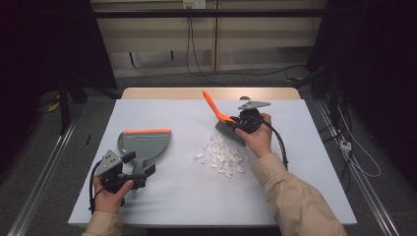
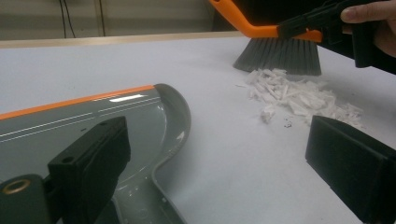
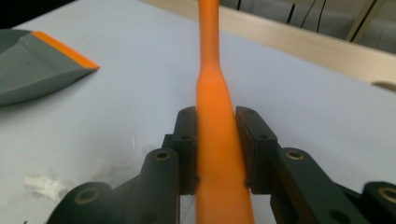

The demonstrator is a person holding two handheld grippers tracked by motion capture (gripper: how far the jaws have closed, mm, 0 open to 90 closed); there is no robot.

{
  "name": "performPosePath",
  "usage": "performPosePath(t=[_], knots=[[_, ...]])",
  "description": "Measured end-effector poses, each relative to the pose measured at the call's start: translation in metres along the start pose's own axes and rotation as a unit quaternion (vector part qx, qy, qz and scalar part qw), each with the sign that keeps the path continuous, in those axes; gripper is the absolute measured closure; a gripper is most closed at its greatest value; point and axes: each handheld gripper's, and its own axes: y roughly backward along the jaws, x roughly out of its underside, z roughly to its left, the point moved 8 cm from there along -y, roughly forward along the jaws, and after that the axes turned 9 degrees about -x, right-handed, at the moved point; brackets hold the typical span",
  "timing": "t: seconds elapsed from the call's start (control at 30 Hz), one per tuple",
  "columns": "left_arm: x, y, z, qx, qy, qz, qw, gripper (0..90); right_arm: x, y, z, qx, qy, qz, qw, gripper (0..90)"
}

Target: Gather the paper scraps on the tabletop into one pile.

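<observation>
A grey dustpan (image 1: 145,145) with an orange lip lies flat at the table's left, its handle toward me. My left gripper (image 1: 141,170) stands open at that handle; in the left gripper view the handle (image 2: 144,205) runs beside the left jaw, and the right jaw stands far off it. My right gripper (image 1: 241,123) is shut on the orange handle (image 3: 210,56) of a hand brush (image 1: 228,130). The grey bristles (image 2: 280,56) rest on the table at the far edge of a pile of white paper scraps (image 1: 221,156), which lies between brush and dustpan.
A pale sheet (image 1: 187,196) covers the table, and a wooden strip (image 1: 162,93) shows at its far edge. Cables trail on the floor behind and to the right. Metal rails run along both sides of the table.
</observation>
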Motion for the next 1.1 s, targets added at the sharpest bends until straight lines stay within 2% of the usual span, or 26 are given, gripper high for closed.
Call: performPosePath(t=[0.1, 0.2, 0.3, 0.4, 0.47, 0.53, 0.63, 0.7, 0.77, 0.83, 0.87, 0.93, 1.03, 1.1], knots=[[0.0, 0.0, -0.002, 0.003, -0.002, 0.001, 1.0, 6.2, 0.0, 0.003, 0.001, 0.0, -0.01, 0.012, 0.9999, 68.2], [-0.001, -0.001, -0.003, 0.005, 0.0, 0.0, 1.0, 6.2, -0.004, 0.003, 0.001, 0.006, -0.009, 0.022, 0.9997, 65.3], [0.0, -0.002, -0.002, 0.005, -0.003, 0.004, 1.0, 6.2, -0.005, -0.002, -0.001, 0.016, -0.012, 0.05, 0.9986, 66.6], [0.001, -0.002, -0.001, 0.005, -0.001, 0.004, 1.0, 6.2, -0.002, -0.007, -0.002, 0.012, -0.021, 0.078, 0.9966, 70.5], [0.001, -0.001, 0.0, 0.005, -0.001, 0.003, 1.0, 6.2, -0.001, -0.008, -0.003, 0.012, -0.016, 0.081, 0.9965, 71.1], [0.002, -0.001, 0.0, 0.005, -0.002, 0.005, 1.0, 6.2, 0.0, -0.005, -0.005, 0.024, -0.023, 0.084, 0.9959, 71.3], [0.0, 0.0, 0.0, 0.004, 0.0, 0.001, 1.0, 6.2, -0.002, 0.0, -0.008, 0.021, -0.026, 0.073, 0.9967, 71.4], [0.0, 0.0, 0.0, 0.003, 0.002, 0.0, 1.0, 6.2, -0.008, 0.007, -0.007, 0.019, -0.018, 0.056, 0.9981, 71.4], [0.0, 0.0, 0.001, 0.002, 0.0, 0.001, 1.0, 6.2, -0.017, 0.015, -0.003, 0.013, -0.023, 0.031, 0.9992, 71.4], [0.0, 0.0, 0.0, 0.003, 0.0, 0.001, 1.0, 6.2, -0.026, 0.025, 0.008, -0.005, -0.021, 0.011, 0.9997, 71.4], [0.001, 0.0, 0.0, 0.004, -0.002, 0.003, 1.0, 6.2, -0.029, 0.029, 0.017, -0.027, -0.022, 0.004, 0.9994, 71.4], [0.001, 0.0, -0.001, 0.003, -0.002, 0.003, 1.0, 6.2, -0.03, 0.033, 0.032, -0.055, -0.012, 0.004, 0.9984, 71.3], [0.0, 0.0, -0.002, 0.003, -0.004, 0.002, 1.0, 6.2, -0.022, 0.037, 0.06, -0.098, -0.008, 0.013, 0.9951, 71.3], [0.0, 0.0, -0.002, 0.002, -0.003, 0.001, 1.0, 6.2, -0.013, 0.037, 0.075, -0.129, -0.021, 0.012, 0.9914, 71.3]])
